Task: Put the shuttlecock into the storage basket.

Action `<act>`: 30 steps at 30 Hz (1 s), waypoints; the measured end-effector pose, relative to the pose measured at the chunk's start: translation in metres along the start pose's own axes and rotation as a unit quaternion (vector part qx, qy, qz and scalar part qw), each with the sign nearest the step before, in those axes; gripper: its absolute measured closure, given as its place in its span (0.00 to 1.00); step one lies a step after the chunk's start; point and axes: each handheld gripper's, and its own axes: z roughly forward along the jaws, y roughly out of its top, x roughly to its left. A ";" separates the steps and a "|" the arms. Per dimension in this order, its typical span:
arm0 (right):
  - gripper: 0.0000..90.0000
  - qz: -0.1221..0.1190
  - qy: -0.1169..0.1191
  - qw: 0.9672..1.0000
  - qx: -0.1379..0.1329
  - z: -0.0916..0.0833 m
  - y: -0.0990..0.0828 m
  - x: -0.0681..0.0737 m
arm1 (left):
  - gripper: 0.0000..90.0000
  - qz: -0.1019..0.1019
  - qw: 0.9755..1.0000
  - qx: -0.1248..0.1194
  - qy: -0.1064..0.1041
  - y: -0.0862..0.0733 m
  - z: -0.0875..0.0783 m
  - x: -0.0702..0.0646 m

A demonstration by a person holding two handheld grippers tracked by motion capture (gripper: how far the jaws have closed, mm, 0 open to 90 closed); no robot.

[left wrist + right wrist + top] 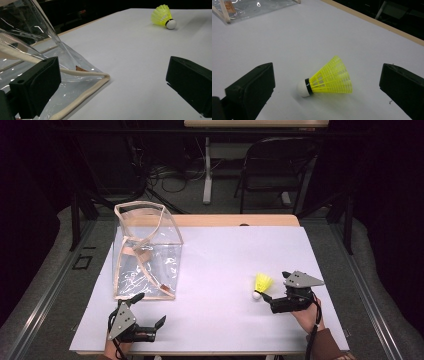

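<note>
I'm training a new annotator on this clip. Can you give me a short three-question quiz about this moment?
1. True or false: the right tool is shut on the yellow shuttlecock.
2. Multiple choice: the clear plastic bag stands (A) at the table's left side, near the left tool; (B) beside the shuttlecock; (C) on the floor.
3. Fill in: the shuttlecock lies on its ____, its white cork tip toward the person's left.

Key: 1. False; the jaws stand open on either side of it, not touching. 2. A. 3. side.
</note>
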 end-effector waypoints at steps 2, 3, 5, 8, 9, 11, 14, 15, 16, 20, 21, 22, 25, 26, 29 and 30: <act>0.00 0.000 0.003 1.000 0.002 0.002 0.002 -0.001 | 0.00 0.000 1.000 0.000 0.000 0.000 0.000 0.000; 0.00 -0.001 0.005 1.000 0.004 0.003 0.003 -0.001 | 0.00 0.000 1.000 0.000 0.000 0.000 0.000 0.000; 0.00 0.000 0.007 1.000 0.005 0.005 0.005 -0.002 | 0.00 -0.001 1.000 0.000 0.000 0.000 0.000 0.000; 0.00 0.000 0.010 1.000 0.008 0.007 0.007 -0.002 | 0.00 -0.001 1.000 0.000 0.000 0.000 0.000 0.000; 0.00 0.000 0.010 1.000 0.008 0.007 0.007 -0.002 | 0.00 -0.001 1.000 0.000 0.000 0.000 0.000 0.000; 0.00 -0.001 0.012 1.000 0.011 0.009 0.008 -0.002 | 0.00 0.000 1.000 0.000 0.000 0.000 0.000 0.000; 0.00 -0.001 0.018 1.000 0.017 0.012 0.010 -0.004 | 0.00 0.000 1.000 0.000 0.000 0.000 0.000 0.000; 0.00 -0.001 0.018 1.000 0.017 0.012 0.010 -0.004 | 0.00 0.000 1.000 0.000 0.000 0.000 0.000 0.000; 0.00 0.000 0.020 1.000 0.019 0.013 0.011 -0.005 | 0.00 -0.001 1.000 -0.001 0.000 0.000 0.000 0.000; 0.00 0.001 0.025 0.999 0.024 0.015 0.014 -0.007 | 0.00 0.000 1.000 0.000 0.000 0.000 0.000 0.000; 0.00 0.002 0.026 0.999 0.025 0.015 0.014 -0.008 | 0.00 0.000 1.000 0.000 0.000 0.000 0.000 0.000; 0.00 0.002 0.026 0.999 0.027 0.015 0.015 -0.008 | 0.00 0.001 1.000 0.000 0.000 0.000 0.000 0.000; 0.00 0.002 0.029 0.999 0.030 0.017 0.017 -0.010 | 0.00 0.001 1.000 0.000 0.000 0.000 0.000 0.000; 0.00 0.002 0.029 0.999 0.030 0.017 0.017 -0.011 | 0.00 0.001 1.000 0.000 0.000 0.000 0.000 0.000; 0.00 0.004 0.030 0.999 0.032 0.018 0.018 -0.013 | 0.00 0.001 1.000 0.000 0.000 0.000 0.000 0.000; 0.00 0.003 0.032 0.999 0.032 0.019 0.020 -0.015 | 0.00 0.002 1.000 0.000 0.001 0.000 0.000 0.000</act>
